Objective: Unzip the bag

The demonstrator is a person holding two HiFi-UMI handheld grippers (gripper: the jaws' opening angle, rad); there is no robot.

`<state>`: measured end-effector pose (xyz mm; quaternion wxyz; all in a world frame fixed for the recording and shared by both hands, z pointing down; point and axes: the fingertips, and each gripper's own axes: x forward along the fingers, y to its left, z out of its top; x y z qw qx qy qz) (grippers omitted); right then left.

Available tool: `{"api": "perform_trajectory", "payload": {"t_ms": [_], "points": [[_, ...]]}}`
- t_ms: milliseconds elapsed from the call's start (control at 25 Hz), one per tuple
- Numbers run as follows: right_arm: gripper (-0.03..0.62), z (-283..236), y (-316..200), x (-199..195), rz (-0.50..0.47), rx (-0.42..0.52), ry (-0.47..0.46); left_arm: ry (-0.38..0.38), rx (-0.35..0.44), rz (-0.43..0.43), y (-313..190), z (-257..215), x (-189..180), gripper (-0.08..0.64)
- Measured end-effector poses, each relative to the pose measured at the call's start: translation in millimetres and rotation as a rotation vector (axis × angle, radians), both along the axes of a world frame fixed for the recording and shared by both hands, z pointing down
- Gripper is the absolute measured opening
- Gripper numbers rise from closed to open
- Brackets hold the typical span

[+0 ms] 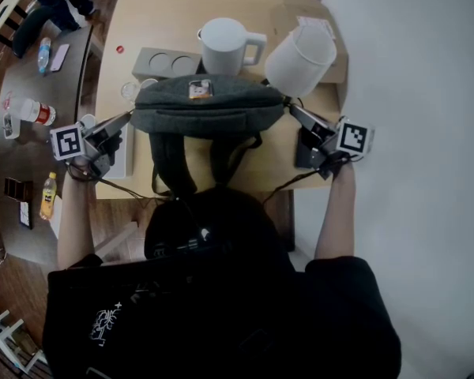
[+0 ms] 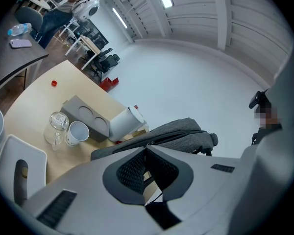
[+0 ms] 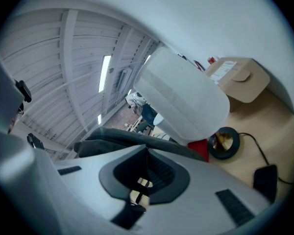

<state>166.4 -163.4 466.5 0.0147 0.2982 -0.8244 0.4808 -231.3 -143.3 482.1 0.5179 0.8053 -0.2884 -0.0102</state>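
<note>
A pale wooden counter (image 1: 221, 6) carries everything. The grey bag (image 1: 221, 109) lies across its near edge, its straps hanging over the front; the zip line along it shows no gap, so nothing of its inside can be seen. Behind its right end a big white shade-like vessel (image 1: 300, 60) leans tilted, and beside that stands a white pitcher (image 1: 225, 46), its contents hidden. A grey holder (image 1: 171, 63) has two round recesses, both empty. Left of it stand a white cup (image 2: 78, 132), bare inside, and a clear glass (image 2: 56, 126).

The left gripper (image 2: 146, 146) has its fingers clenched together, tips at the bag's left end. The right gripper (image 3: 147, 150) is likewise clenched at the bag's right end. Whether either pinches fabric is unclear.
</note>
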Motion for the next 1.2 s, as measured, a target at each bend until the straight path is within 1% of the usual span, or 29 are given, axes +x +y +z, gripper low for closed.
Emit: {"api": "perform_trajectory", "payload": {"t_ms": [160, 520, 760, 1080, 1200], "points": [[0.014, 3, 0, 2, 0.013, -0.018, 0.007, -0.006, -0.006, -0.010, 0, 2, -2, 0.005], [0.014, 3, -1, 1, -0.008, 0.001, 0.001, -0.018, 0.005, -0.009, -1, 4, -3, 0.006], [0.014, 8, 1, 3, 0.011, -0.036, -0.003, -0.012, -0.009, -0.018, 0, 5, -3, 0.006], [0.015, 9, -1, 3, -0.004, -0.014, 0.011, -0.024, 0.001, -0.017, 0, 6, -4, 0.006], [0.015, 12, 1, 4, 0.010, -0.043, 0.000, -0.025, 0.005, -0.015, 1, 7, -4, 0.006]]}}
